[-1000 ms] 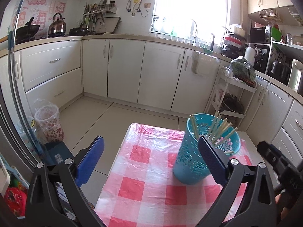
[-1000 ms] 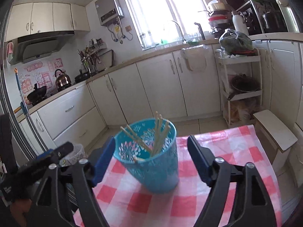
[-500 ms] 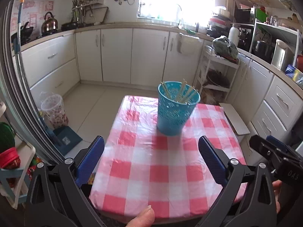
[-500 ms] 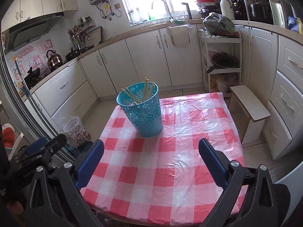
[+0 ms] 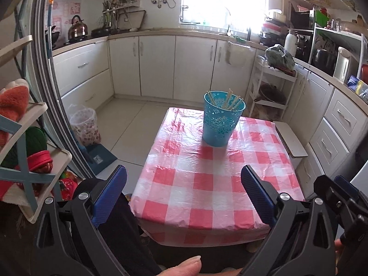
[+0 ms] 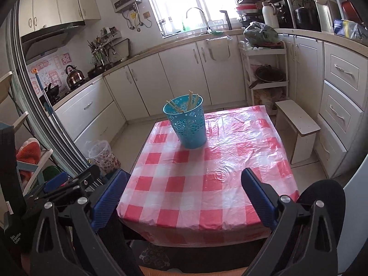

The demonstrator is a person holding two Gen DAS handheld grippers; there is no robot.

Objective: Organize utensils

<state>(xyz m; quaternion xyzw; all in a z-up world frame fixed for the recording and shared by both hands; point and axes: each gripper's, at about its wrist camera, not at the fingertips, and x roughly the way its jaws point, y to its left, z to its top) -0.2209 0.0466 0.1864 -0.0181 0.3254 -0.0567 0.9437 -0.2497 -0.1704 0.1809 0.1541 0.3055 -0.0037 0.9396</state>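
Note:
A turquoise cut-out holder (image 5: 220, 122) (image 6: 187, 120) stands at the far end of a small table covered in red-and-white check plastic (image 5: 214, 179) (image 6: 207, 172). Several pale wooden chopsticks (image 5: 230, 100) (image 6: 189, 100) lean inside it. My left gripper (image 5: 184, 195) hangs open over the table's near edge, nothing between its blue pads. My right gripper (image 6: 184, 195) is likewise open and empty, well back from the holder. The other gripper's black frame shows at the right edge in the left wrist view and at the lower left in the right wrist view.
White kitchen cabinets (image 5: 161, 66) line the far and right walls. A low white stool (image 6: 296, 124) stands right of the table, a white trolley (image 5: 271, 87) behind it. A lined bin (image 5: 85, 124) and a shelf rack (image 5: 25, 142) are at the left. A fingertip (image 5: 184, 265) shows at the bottom.
Both grippers have pulled back and up from the holder, which was close between the fingers and is now far across the table. The right gripper's jaws widened a little.

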